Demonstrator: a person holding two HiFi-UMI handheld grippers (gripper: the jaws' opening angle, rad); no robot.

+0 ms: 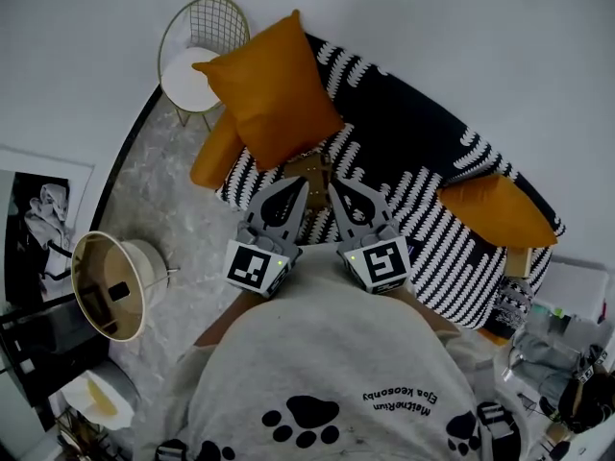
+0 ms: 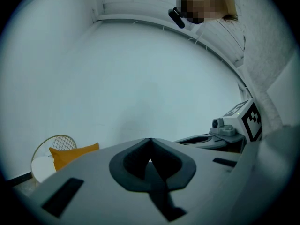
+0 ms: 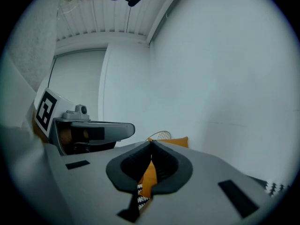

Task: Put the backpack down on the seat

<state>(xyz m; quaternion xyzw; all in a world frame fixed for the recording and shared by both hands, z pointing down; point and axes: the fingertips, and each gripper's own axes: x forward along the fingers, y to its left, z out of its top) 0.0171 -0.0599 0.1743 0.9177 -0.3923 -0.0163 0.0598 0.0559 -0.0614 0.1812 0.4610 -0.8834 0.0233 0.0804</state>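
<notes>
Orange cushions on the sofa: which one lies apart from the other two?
The lone cushion at the sofa's right end, head view; the large cushion and the small cushion overlap at its left end.

Overhead head view; level gripper views; shared cushion (image 1: 274,89)

A gold wire chair (image 1: 213,19) with a white round pad (image 1: 187,77) is noted by the white wall (image 1: 461,36), on a grey marbled floor (image 1: 163,205). A large orange cushion (image 1: 274,84) is propped just beside it, with a smaller orange cushion (image 1: 213,152) partly under that. A third orange cushion (image 1: 495,209) lies well apart at right. A pale lampshade (image 1: 144,267) is seen from above, near a framed picture (image 1: 43,214). The clutter (image 1: 567,363) at lower right appears to be mixed oddments; it is too blurred to be identified.
</notes>
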